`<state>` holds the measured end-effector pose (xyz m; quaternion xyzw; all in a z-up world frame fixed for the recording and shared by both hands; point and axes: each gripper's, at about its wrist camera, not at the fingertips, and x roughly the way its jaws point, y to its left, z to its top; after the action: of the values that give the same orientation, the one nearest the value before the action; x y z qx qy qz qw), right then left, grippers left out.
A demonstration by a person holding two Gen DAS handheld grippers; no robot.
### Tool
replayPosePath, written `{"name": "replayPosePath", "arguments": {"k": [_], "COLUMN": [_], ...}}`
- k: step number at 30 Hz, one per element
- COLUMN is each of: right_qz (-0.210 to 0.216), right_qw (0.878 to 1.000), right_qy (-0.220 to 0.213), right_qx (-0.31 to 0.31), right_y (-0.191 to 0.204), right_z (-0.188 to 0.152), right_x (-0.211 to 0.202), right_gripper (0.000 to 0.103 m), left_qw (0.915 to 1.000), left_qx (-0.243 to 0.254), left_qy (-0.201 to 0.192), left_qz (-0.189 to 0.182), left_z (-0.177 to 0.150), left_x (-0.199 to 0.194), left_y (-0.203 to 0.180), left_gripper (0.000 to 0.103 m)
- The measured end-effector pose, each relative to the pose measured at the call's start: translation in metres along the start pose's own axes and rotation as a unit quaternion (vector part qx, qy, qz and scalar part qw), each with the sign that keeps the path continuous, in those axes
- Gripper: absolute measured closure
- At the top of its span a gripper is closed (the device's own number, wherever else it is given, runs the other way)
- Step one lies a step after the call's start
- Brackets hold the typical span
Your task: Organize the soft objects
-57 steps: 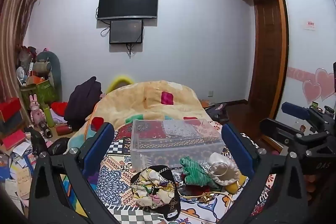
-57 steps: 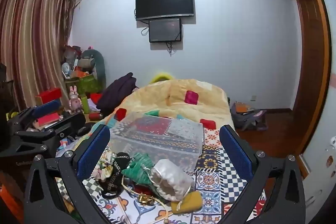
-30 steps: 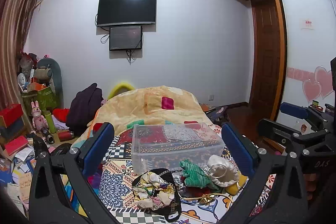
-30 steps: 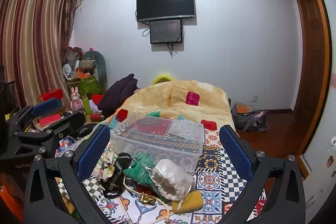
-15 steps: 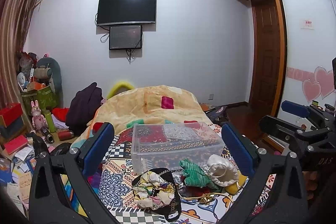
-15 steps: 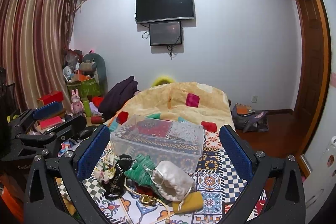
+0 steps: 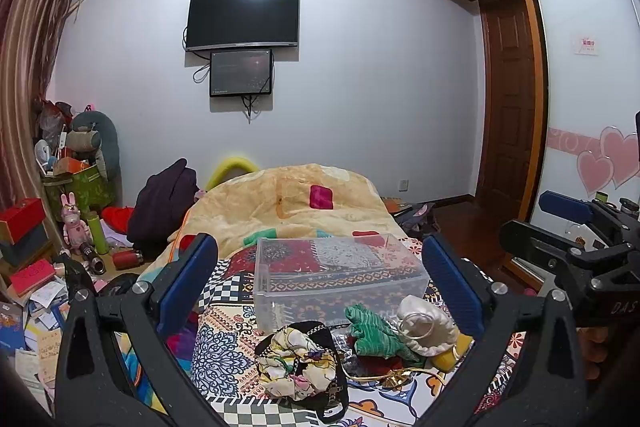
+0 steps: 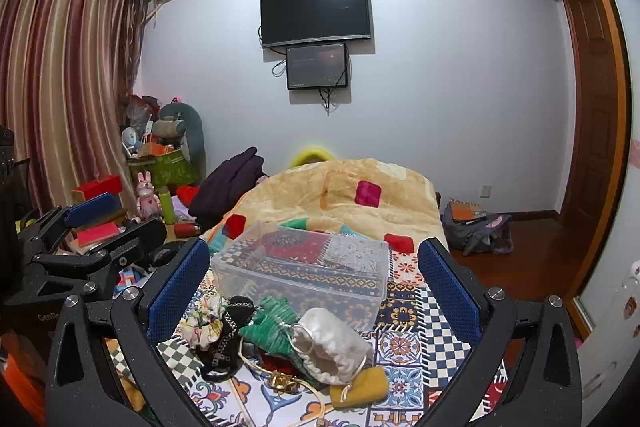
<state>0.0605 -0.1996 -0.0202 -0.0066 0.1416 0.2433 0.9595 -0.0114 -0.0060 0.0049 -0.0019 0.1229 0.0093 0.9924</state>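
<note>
Both spread wide and empty: left gripper (image 7: 320,283) and right gripper (image 8: 316,279), hovering short of the heap. Heaped on the patterned bedspread (image 8: 404,343) near its front edge, just before the clear plastic storage box (image 8: 304,267): white satin drawstring pouch (image 8: 332,343), green knitted pouch (image 8: 272,327), floral scarf tangled with black chain-trimmed cloth (image 7: 300,359), mustard-yellow pouch (image 8: 360,387). Likely snagging of gold cord (image 8: 304,387), dragging neighbours along; possible slipping of satin from a shallow pinch.

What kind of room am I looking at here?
Most likely a lived-in bedroom: a bed with a yellow quilt, a wall-mounted television, and a wardrobe door with heart decals.
</note>
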Motion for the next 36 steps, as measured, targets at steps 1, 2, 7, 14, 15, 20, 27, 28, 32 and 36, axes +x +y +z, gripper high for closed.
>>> {"name": "replayPosePath", "arguments": {"k": [1,2,7,14,15,20,27,28,32,36], "right_qz": [0.0,0.0,-0.001,0.0,0.001,0.003,0.005,0.005,0.011,0.012], "right_qw": [1.0,1.0,1.0,1.0,1.0,1.0,1.0,1.0,1.0,1.0], "right_qy": [0.0,-0.001,-0.002,-0.004,-0.005,-0.006,-0.01,-0.01,-0.008,-0.001], "right_qx": [0.0,0.0,0.001,0.001,0.001,0.001,0.0,0.0,-0.002,-0.006], "right_y": [-0.0003,0.0002,-0.0014,-0.0012,-0.0009,0.0002,0.001,0.001,0.0015,0.0023], "right_z": [0.0001,0.0005,0.0015,0.0017,0.0012,0.0009,0.001,0.0008,0.0009,-0.0011], "right_x": [-0.0002,-0.0007,-0.0005,-0.0014,-0.0017,-0.0025,-0.0036,-0.0036,-0.0022,0.0005], "right_gripper": [0.0,0.0,0.0,0.0,0.0,0.0,0.0,0.0,0.0,0.0], "left_qw": [1.0,1.0,1.0,1.0,1.0,1.0,1.0,1.0,1.0,1.0], "left_qx": [0.001,0.001,0.0,0.005,0.005,0.004,0.004,0.004,0.002,-0.001], "left_qy": [0.0,-0.001,-0.003,-0.005,-0.006,-0.007,-0.007,-0.007,-0.007,0.002], "left_qz": [0.0,0.0,-0.001,0.001,0.001,0.001,0.0,0.0,0.0,-0.005], "left_z": [0.0001,-0.0005,-0.0003,0.0001,0.0001,0.001,0.0011,0.0013,0.0014,0.0014], "left_x": [0.0,0.0004,-0.0004,-0.0012,-0.0015,-0.003,-0.0031,-0.0032,-0.0025,0.0005], "left_y": [-0.0001,-0.0003,-0.0009,-0.0033,-0.0036,-0.0033,-0.0032,-0.0034,-0.003,-0.0023], "left_gripper": [0.0,0.0,0.0,0.0,0.0,0.0,0.0,0.0,0.0,0.0]}}
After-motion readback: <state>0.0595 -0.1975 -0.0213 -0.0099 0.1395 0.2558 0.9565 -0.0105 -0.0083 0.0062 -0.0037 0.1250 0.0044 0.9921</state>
